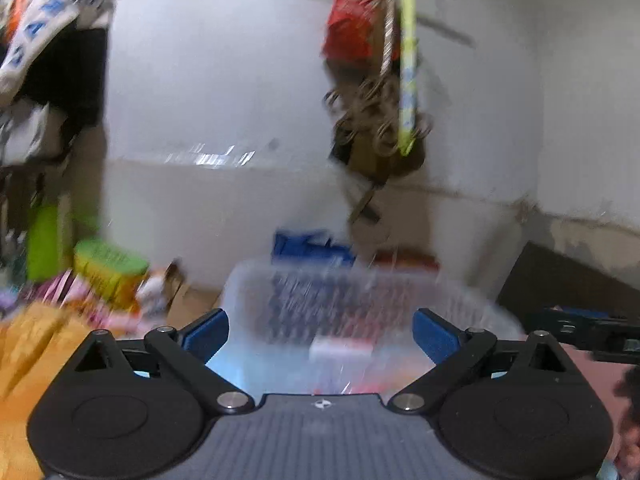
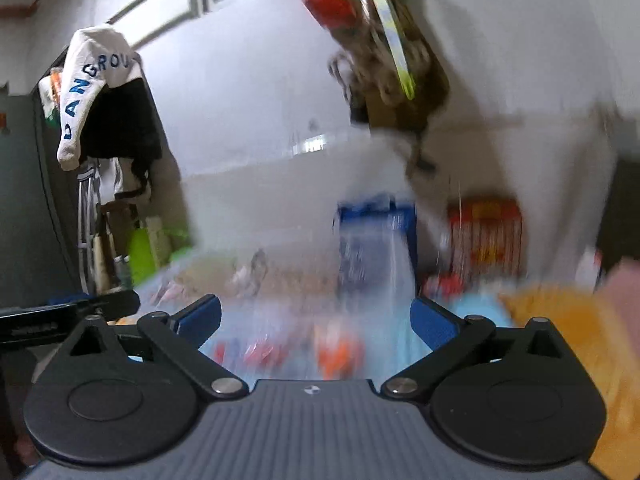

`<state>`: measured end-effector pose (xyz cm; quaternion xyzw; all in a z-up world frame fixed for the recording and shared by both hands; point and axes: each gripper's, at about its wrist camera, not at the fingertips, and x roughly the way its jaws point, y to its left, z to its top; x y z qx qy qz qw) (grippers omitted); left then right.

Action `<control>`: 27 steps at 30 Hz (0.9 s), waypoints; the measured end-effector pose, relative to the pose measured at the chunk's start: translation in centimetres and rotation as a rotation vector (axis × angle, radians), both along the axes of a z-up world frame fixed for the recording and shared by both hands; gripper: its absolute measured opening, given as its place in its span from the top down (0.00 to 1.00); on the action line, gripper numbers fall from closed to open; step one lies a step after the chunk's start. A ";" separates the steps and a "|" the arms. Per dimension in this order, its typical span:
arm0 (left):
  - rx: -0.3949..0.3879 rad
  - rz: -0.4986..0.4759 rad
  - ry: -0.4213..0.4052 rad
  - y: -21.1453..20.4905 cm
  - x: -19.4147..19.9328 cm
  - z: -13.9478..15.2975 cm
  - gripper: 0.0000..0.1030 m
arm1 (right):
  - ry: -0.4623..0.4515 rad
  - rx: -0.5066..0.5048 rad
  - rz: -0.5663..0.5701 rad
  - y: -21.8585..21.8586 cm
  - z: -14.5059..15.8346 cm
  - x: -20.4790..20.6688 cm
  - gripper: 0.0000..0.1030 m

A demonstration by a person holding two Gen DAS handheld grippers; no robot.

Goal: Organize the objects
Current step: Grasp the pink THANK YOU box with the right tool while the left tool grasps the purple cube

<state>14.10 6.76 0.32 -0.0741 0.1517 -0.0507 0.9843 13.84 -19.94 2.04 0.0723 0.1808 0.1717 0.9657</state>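
Both tongs, the left tongs [image 1: 320, 334] and the right tongs [image 2: 316, 322], stand wide open and empty, so this looks like a reach between picks, with the next move being to settle on one item and close on it. Straight ahead of both sits a clear plastic bin [image 1: 256, 280], holding blurred red, white and orange items; more clutter lies beside it.

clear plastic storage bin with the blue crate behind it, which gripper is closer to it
Left, as far as the blur allows. The left gripper points straight at the clear plastic storage bin, which fills the space between its fingers. The right gripper sits to the bin's side, open too.
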 end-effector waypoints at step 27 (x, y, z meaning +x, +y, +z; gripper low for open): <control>0.128 0.115 0.277 1.7 1.5 -9.1 0.22 | 0.215 -0.291 0.115 3.8 -8.0 -0.3 0.45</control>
